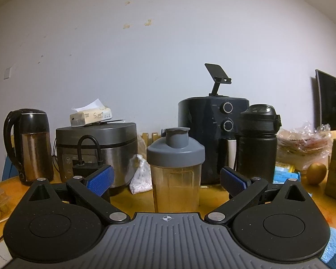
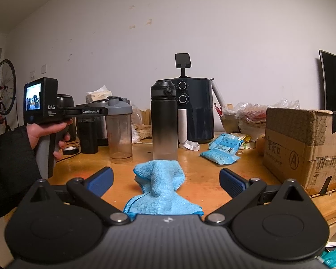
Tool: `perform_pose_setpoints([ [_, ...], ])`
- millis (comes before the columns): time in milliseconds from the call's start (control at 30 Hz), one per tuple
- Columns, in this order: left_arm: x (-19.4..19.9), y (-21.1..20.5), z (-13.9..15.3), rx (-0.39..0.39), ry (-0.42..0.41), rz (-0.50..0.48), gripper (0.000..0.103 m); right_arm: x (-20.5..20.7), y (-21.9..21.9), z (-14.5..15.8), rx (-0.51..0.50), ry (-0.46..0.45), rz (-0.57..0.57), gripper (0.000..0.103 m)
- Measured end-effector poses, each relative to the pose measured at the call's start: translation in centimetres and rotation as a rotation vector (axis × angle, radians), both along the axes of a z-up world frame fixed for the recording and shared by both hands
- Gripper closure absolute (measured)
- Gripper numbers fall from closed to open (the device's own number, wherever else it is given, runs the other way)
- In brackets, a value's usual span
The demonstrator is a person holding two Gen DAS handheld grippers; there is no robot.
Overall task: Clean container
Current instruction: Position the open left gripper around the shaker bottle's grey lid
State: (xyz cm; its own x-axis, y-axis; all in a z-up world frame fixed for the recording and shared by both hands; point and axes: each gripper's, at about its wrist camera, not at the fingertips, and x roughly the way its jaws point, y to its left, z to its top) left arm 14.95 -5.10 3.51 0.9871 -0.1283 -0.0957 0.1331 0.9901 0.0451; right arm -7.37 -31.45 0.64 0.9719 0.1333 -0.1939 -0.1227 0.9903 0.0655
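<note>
A clear shaker bottle [image 1: 175, 170] with a grey lid stands on the wooden table [image 2: 212, 172], straight ahead of my left gripper [image 1: 166, 180], which is open and empty with its blue pads on either side of the bottle. The bottle also shows in the right wrist view [image 2: 120, 130], at the left. A crumpled blue cloth [image 2: 160, 183] lies on the table between the fingers of my right gripper [image 2: 165, 180], which is open and empty. A black bottle [image 2: 164, 121] with a clear lower part stands just behind the cloth.
A black air fryer [image 1: 212, 139], a rice cooker [image 1: 96, 148] and a kettle [image 1: 28, 145] line the wall. A cardboard box [image 2: 306, 145] stands at the right, blue packets [image 2: 221, 150] beside it. My left hand-held gripper body [image 2: 47, 105] is at the left.
</note>
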Motion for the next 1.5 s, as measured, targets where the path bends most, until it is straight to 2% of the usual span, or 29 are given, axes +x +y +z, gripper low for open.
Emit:
perform_pose_setpoints([
  [1200,5.4,-1.1,-0.3,0.008,0.003,-0.013,0.000,0.4,-0.3,-0.1,0.006,0.010,-0.015,0.000],
  [1500,6.6,-1.1,-0.4,-0.011,0.016,-0.023,0.000,0.5,-0.4,-0.2,0.009,0.020,-0.017,0.000],
])
